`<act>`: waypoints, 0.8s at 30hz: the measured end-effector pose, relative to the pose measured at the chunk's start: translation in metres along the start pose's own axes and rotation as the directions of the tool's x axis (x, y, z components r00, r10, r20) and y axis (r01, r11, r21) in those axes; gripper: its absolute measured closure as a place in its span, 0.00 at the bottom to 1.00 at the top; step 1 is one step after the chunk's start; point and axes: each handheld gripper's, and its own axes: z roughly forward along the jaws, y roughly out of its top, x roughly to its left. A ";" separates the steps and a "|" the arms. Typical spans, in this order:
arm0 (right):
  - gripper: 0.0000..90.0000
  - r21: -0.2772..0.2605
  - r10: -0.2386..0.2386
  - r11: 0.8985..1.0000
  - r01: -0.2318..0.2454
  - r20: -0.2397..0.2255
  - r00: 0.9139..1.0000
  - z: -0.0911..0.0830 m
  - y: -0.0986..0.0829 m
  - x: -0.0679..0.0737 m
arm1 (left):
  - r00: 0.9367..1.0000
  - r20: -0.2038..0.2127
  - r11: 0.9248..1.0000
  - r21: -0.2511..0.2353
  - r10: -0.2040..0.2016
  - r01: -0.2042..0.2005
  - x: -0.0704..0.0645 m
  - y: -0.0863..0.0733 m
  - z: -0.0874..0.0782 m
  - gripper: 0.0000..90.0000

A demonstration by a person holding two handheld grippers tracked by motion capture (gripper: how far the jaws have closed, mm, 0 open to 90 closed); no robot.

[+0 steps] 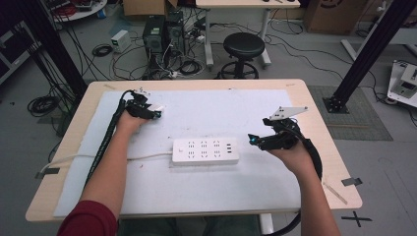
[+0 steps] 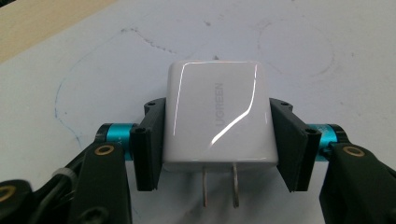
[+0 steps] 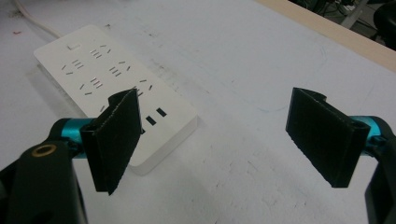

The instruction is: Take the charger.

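A: What is the biggest thing here?

B: A pale wooden table (image 1: 314,113) with a light blue-white mat (image 1: 221,113) spread over most of its top.

A: And on the mat?

B: A white rectangular plastic power strip (image 1: 205,151) lies flat near the middle, its white cord (image 1: 147,157) running off toward the left edge. In the right gripper view the strip (image 3: 116,88) sits just beyond one jaw.

A: What about the left gripper?

B: The black two-jaw left gripper (image 1: 147,110) is at the far left of the mat, well apart from the strip. Its jaws are closed onto the flat sides of a glossy white square plug-in charger (image 2: 218,114), held low over the mat, with two metal prongs (image 2: 219,185) pointing back toward the camera.

A: And the right?

B: The black two-jaw right gripper (image 3: 219,135) is just beside the strip's right end, jaws spread wide, holding nothing.
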 end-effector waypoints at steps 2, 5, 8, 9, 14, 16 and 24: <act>0.21 -0.007 -0.010 1.000 0.010 -0.006 1.000 0.000 0.002 0.001 | 0.999 0.005 0.999 -0.019 0.037 -0.037 -0.006 0.007 -0.013 0.47; 0.21 -0.007 -0.016 1.000 0.016 -0.011 1.000 0.000 0.003 0.003 | 0.998 0.021 0.997 -0.052 0.064 -0.063 -0.012 0.014 -0.030 0.47; 0.21 -0.007 -0.020 1.000 0.020 -0.009 1.000 -0.001 0.004 0.005 | 0.995 0.017 0.992 -0.082 0.096 -0.094 -0.018 0.018 -0.043 0.47; 0.21 -0.007 -0.020 1.000 0.020 -0.009 1.000 -0.001 0.004 0.005 | 0.995 0.017 0.992 -0.082 0.096 -0.094 -0.018 0.018 -0.043 0.47; 0.21 -0.021 -0.019 1.000 0.019 -0.013 1.000 -0.004 0.005 0.008 | 0.992 0.025 0.982 -0.147 0.125 -0.120 -0.036 0.024 -0.082 0.47; 0.21 -0.026 -0.031 0.999 0.030 -0.021 0.999 -0.005 0.006 0.009 | 0.991 0.024 0.979 -0.158 0.133 -0.127 -0.041 0.023 -0.094 0.47; 0.21 -0.038 -0.056 0.998 0.054 -0.052 0.997 -0.009 0.010 0.018 | 0.987 0.002 0.970 -0.183 0.162 -0.159 -0.068 0.009 -0.137 0.47</act>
